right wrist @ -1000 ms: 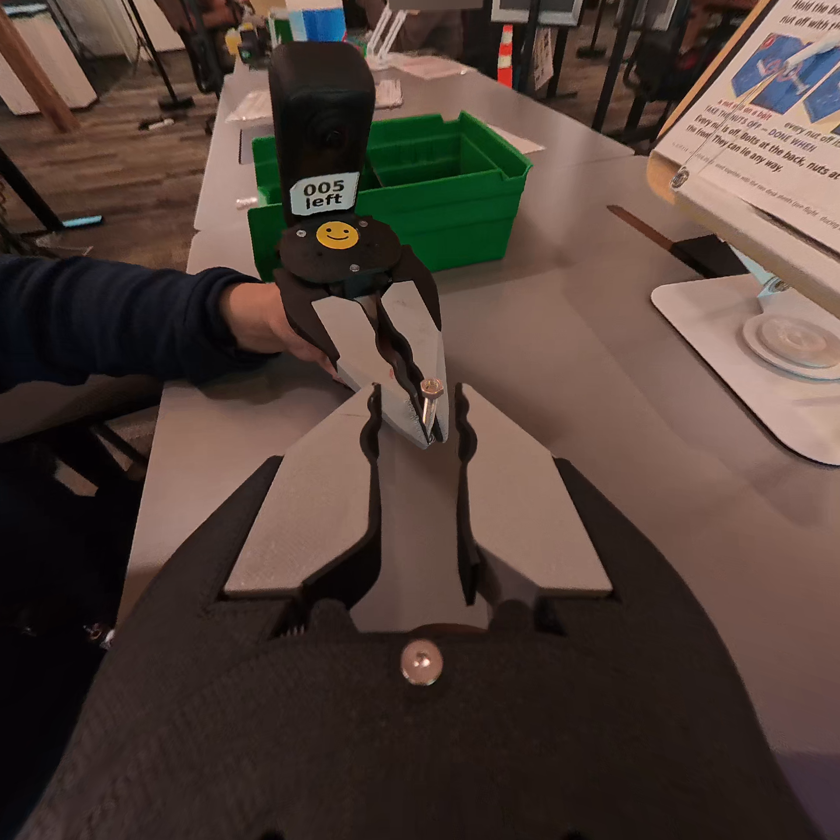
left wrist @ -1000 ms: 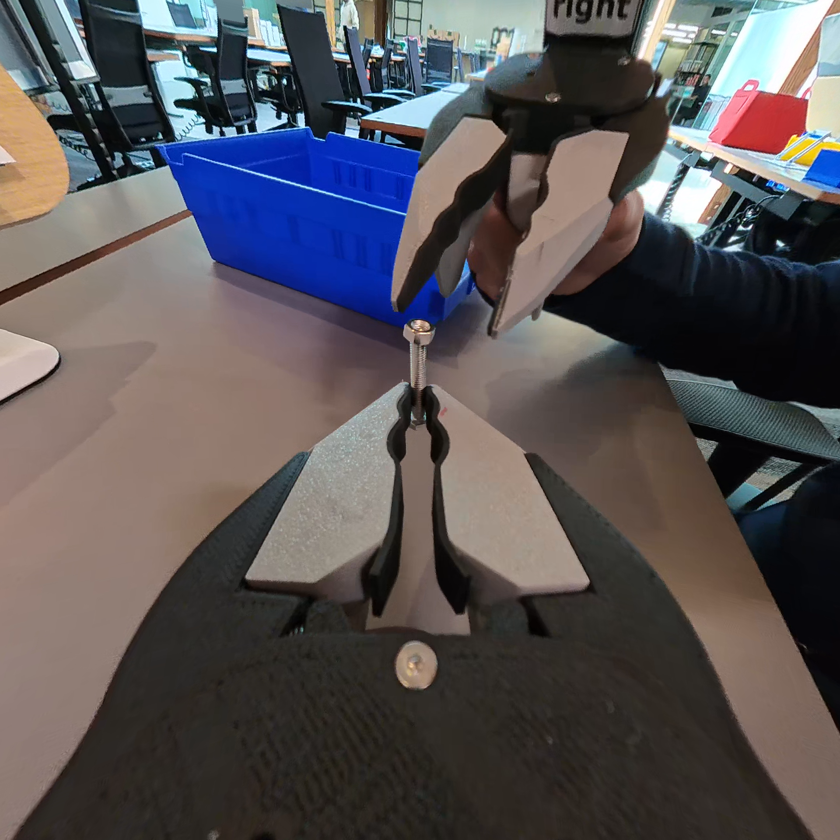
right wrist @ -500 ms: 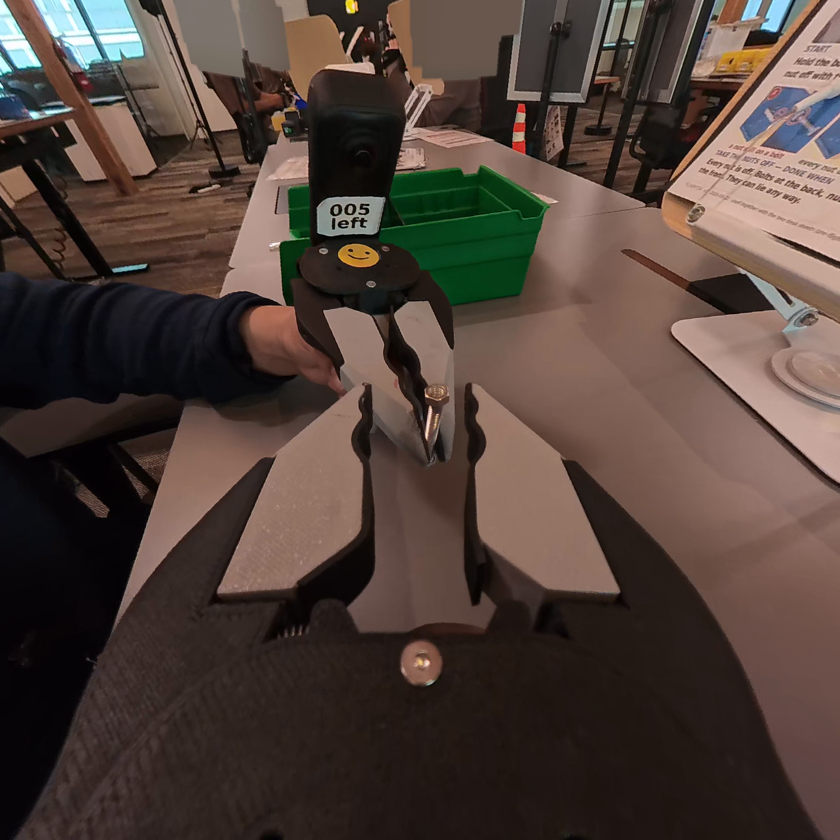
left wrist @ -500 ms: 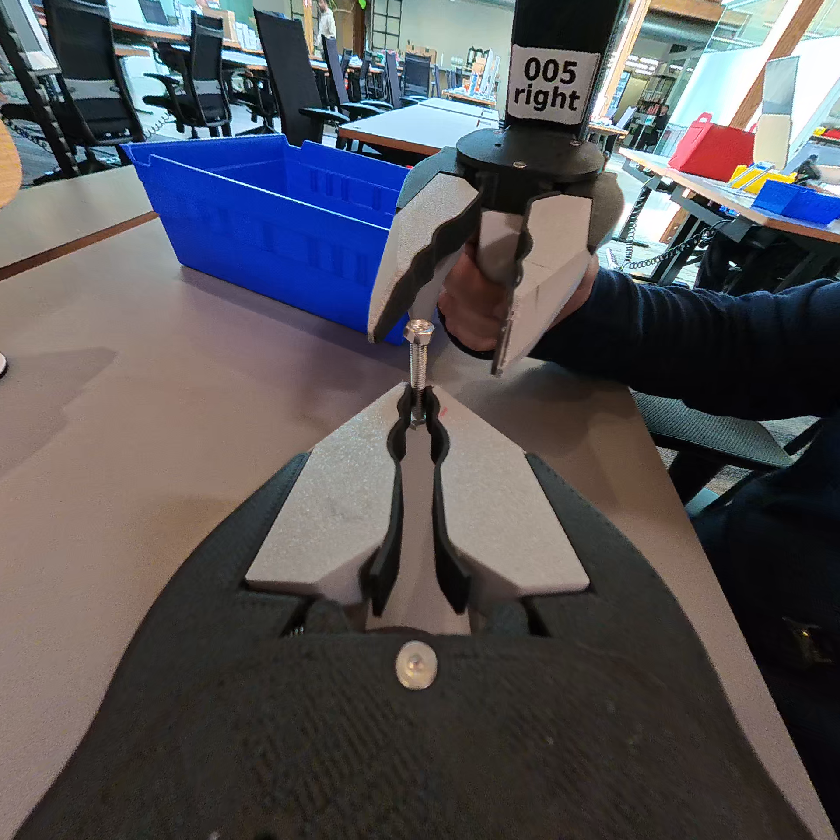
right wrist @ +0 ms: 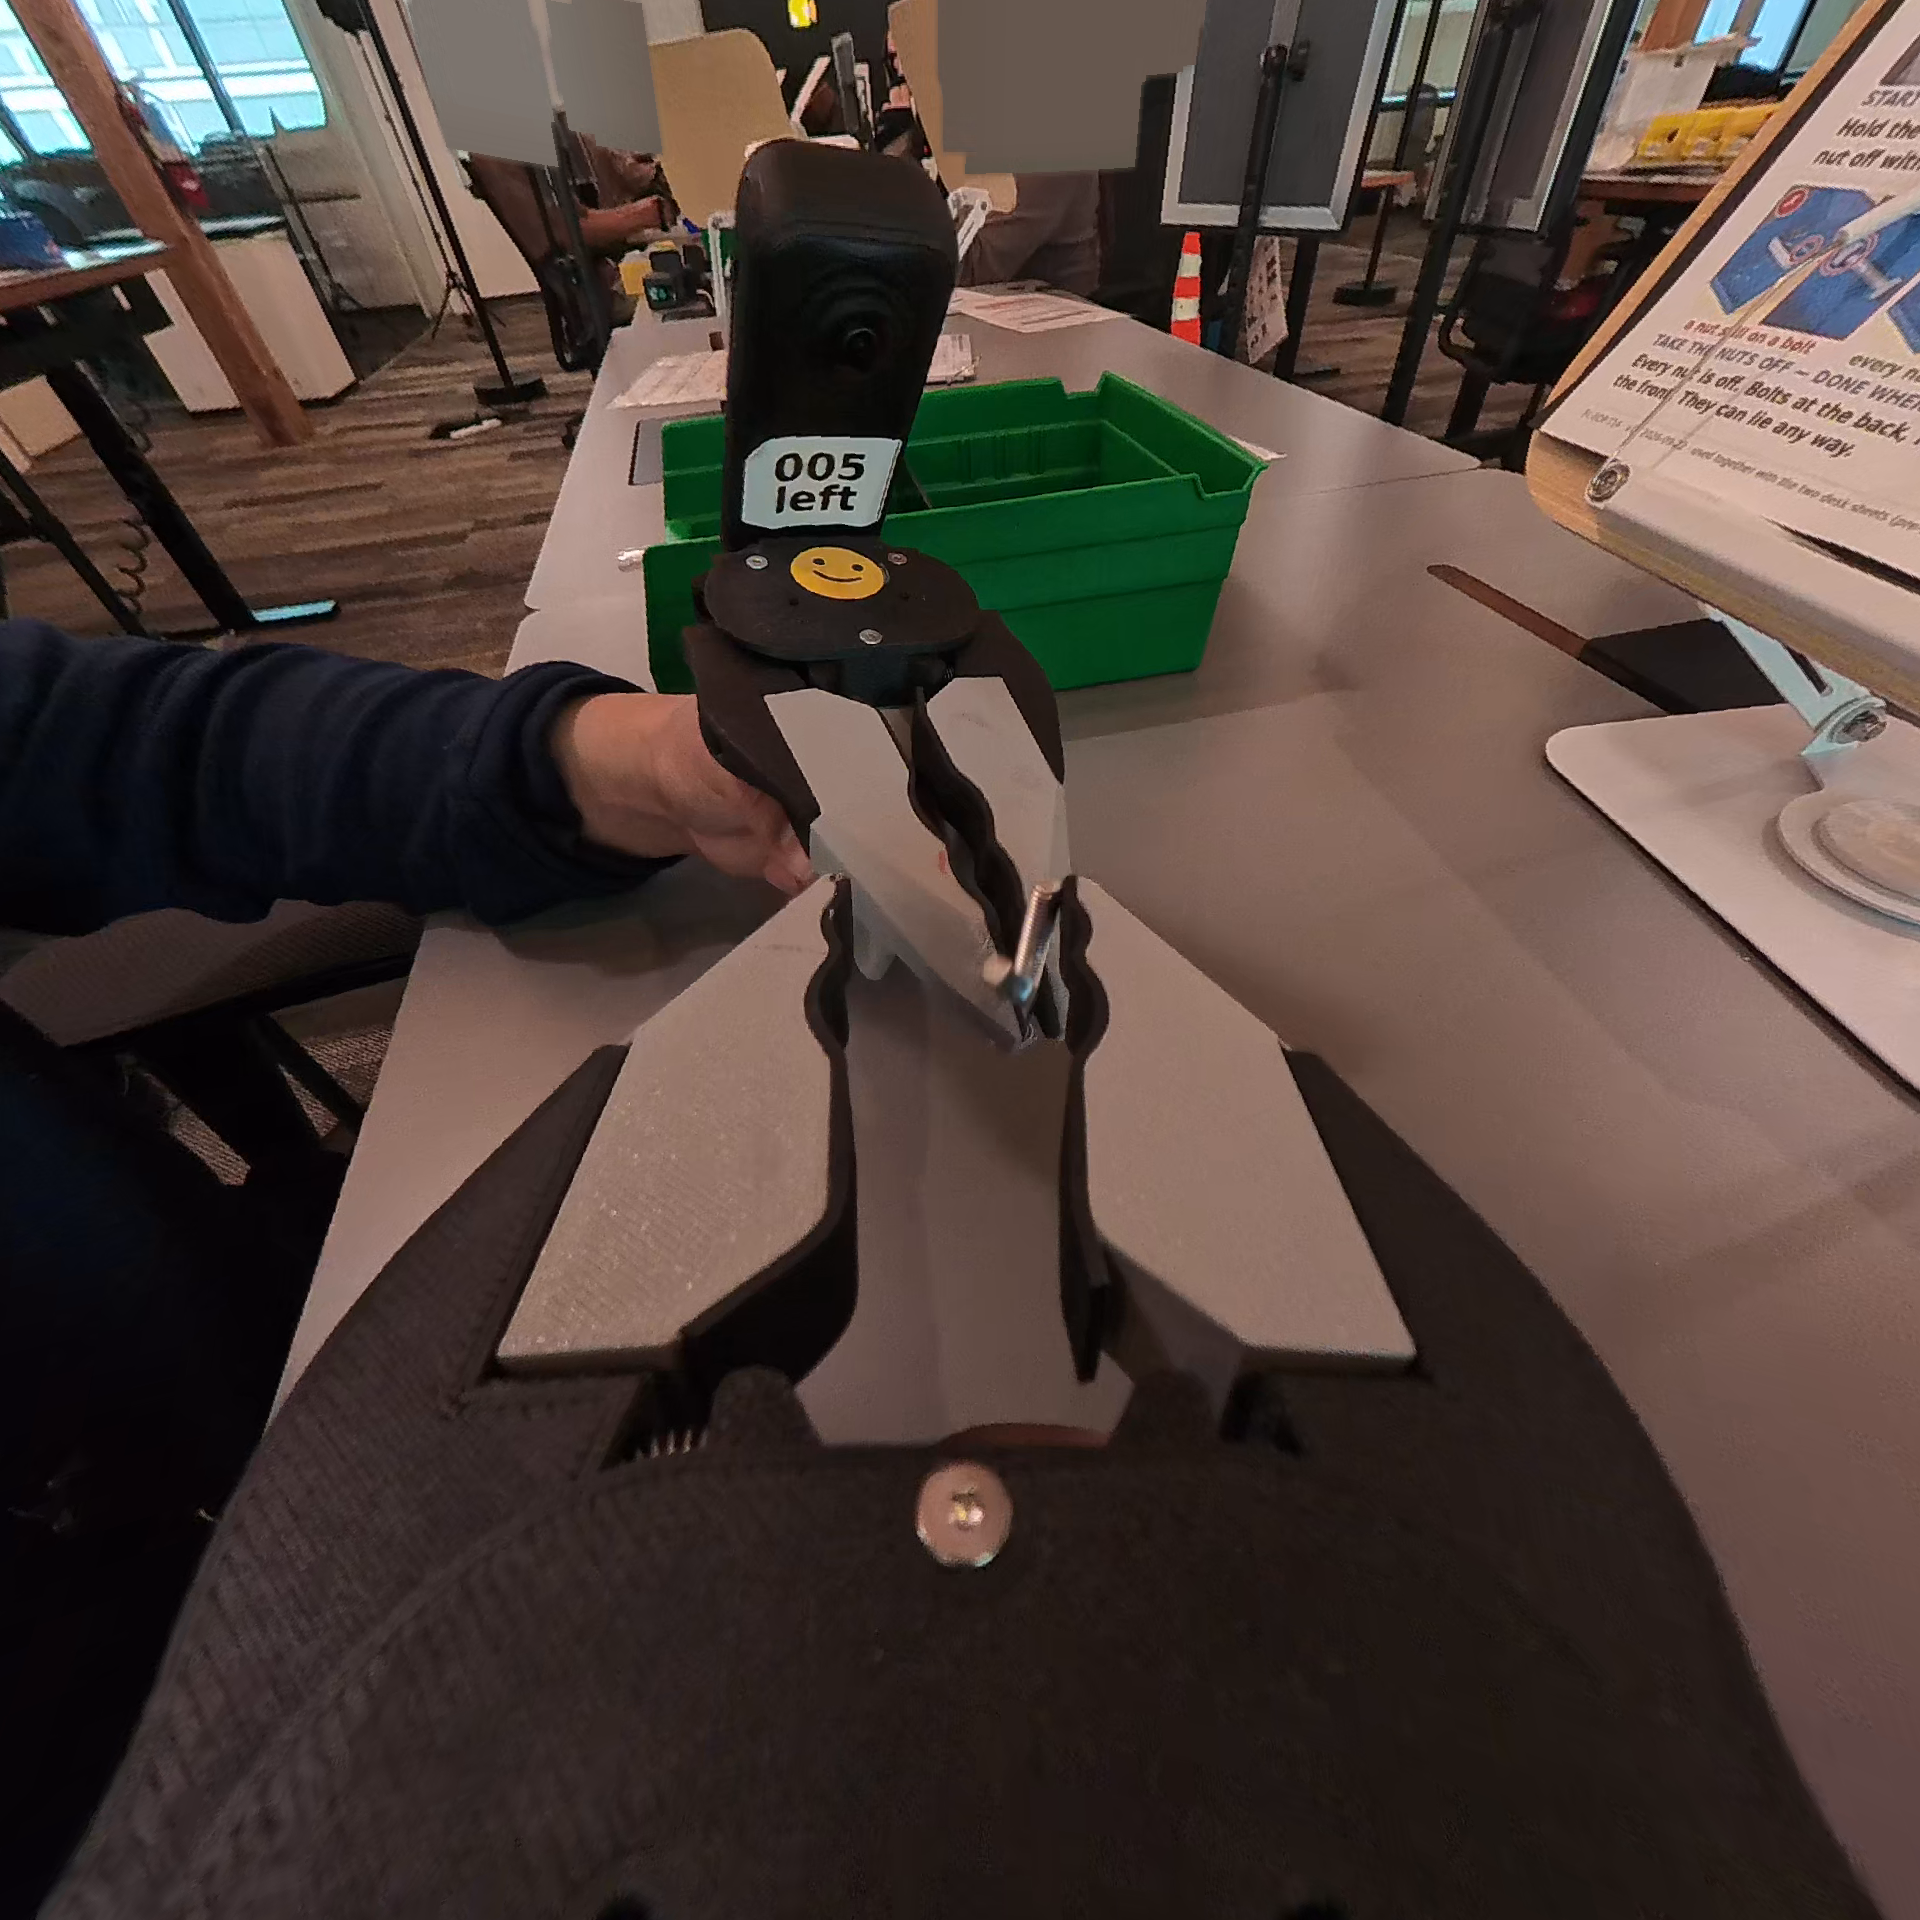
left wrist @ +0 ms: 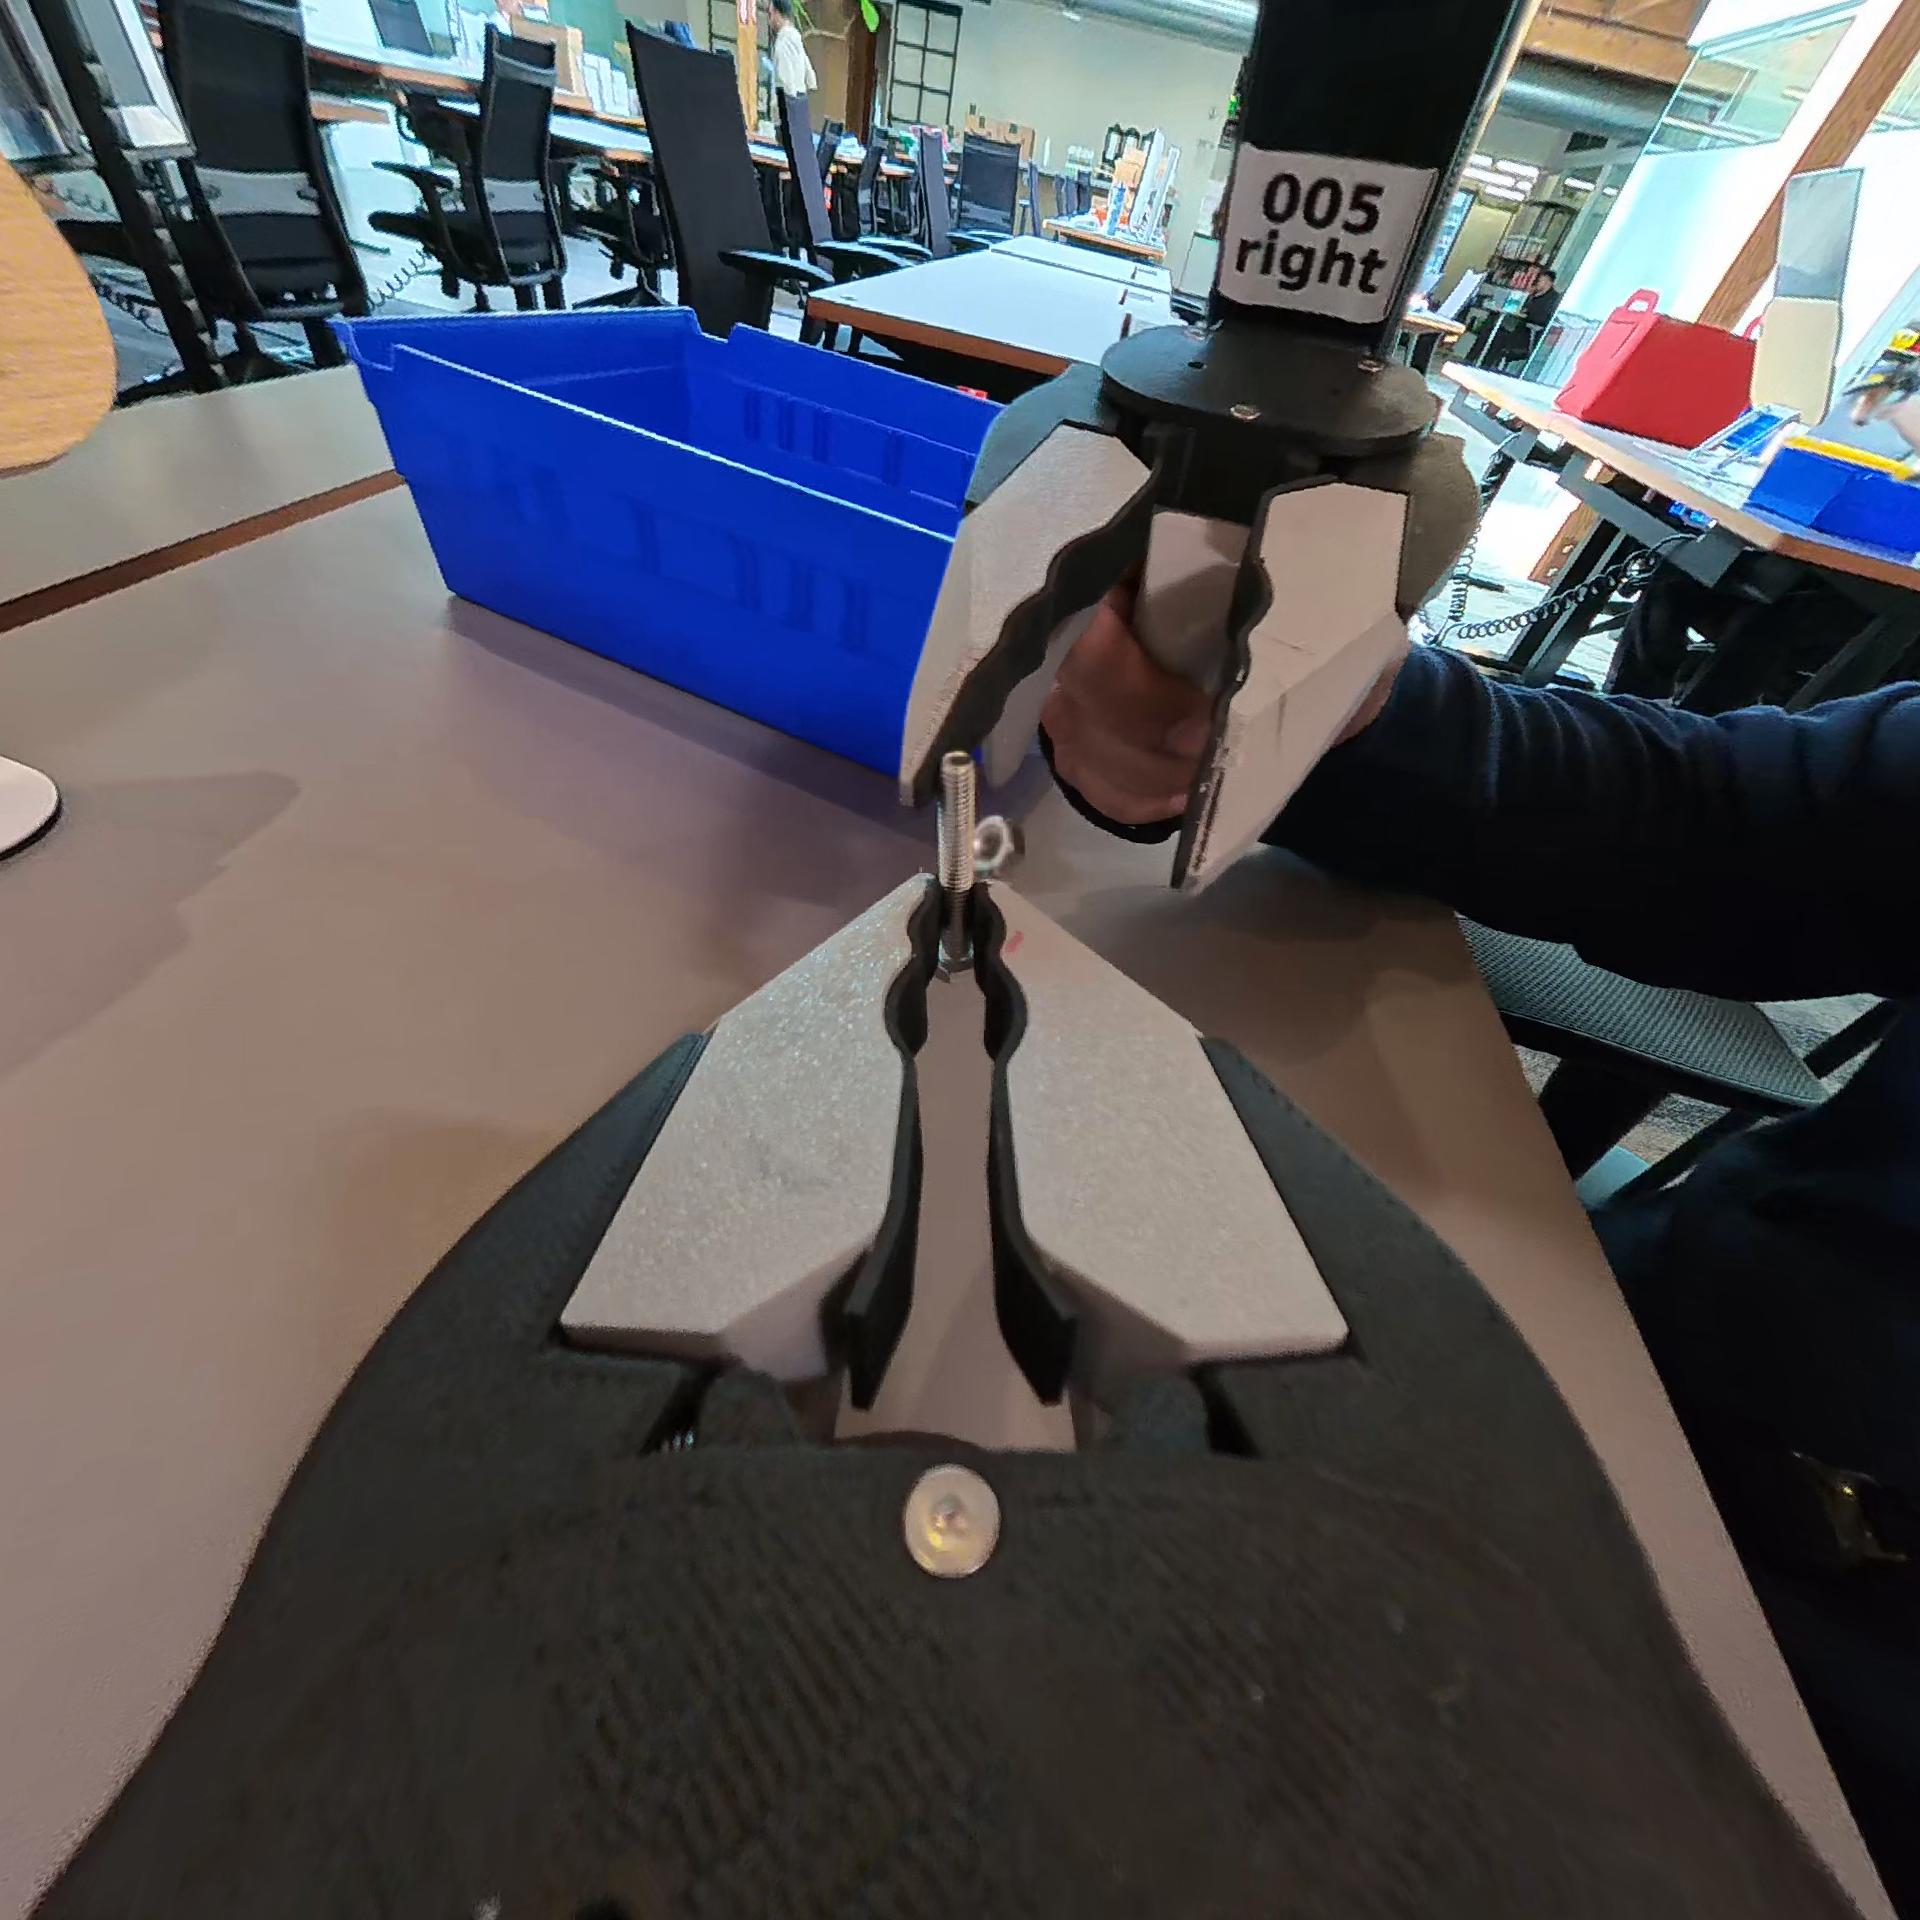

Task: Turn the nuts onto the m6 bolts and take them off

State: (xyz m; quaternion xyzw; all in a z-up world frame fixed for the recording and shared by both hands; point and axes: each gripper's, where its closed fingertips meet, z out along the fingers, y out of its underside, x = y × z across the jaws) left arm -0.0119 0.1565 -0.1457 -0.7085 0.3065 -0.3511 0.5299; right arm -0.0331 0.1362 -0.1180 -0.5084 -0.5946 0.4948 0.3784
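Two bins are sitting on the grey table (left wrist: 312, 935), largest things first: a blue bin (left wrist: 675, 540) behind the work in the left wrist view, and a green bin (right wrist: 1091, 561) behind the left gripper in the right wrist view. At the table's right edge in the right wrist view, a slanted board (right wrist: 1766, 343) carrying a printed sheet is standing on a white base.

Next in size, the right gripper (left wrist: 1049, 831) is hanging over the table with its fingers spread wide, gripping nothing; one fingertip is sitting just beside the top of the bolt. The left gripper (left wrist: 951, 930) is clamping narrowly on the lower end of the M6 bolt (left wrist: 953, 831), which is standing upright from the tips, threaded end up and bare.

Smallest, the nut (left wrist: 995, 840) is appearing blurred just right of the bolt's shaft, off the threads, between the bolt and the right gripper's fingers; whether it is touching anything cannot be told.
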